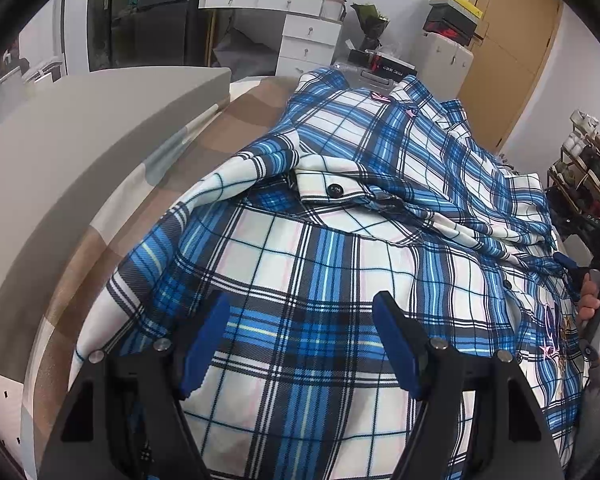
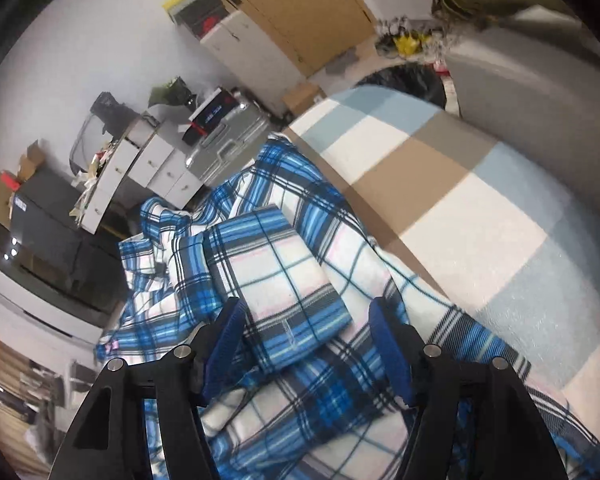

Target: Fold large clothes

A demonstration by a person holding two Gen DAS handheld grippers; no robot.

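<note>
- Nearest the left camera, the left gripper (image 1: 300,344) hangs with its jaws spread over the flat lower panel of the plaid shirt (image 1: 332,208), clamping nothing.
- The right gripper (image 2: 306,344) stands with its blue pads either side of a folded cuff (image 2: 284,292), apart from the cloth (no pinch visible), so it reads as open too.
- The shirt lies spread on the checked bedcover (image 2: 440,200), one sleeve drawn across its body.
- To fold well, the right pads should probably close on the cuff's edge, not the layers beneath, while the left presses the panel flat.
- Farther off stand a white dresser (image 1: 304,36) and a wooden door (image 1: 512,60).
</note>
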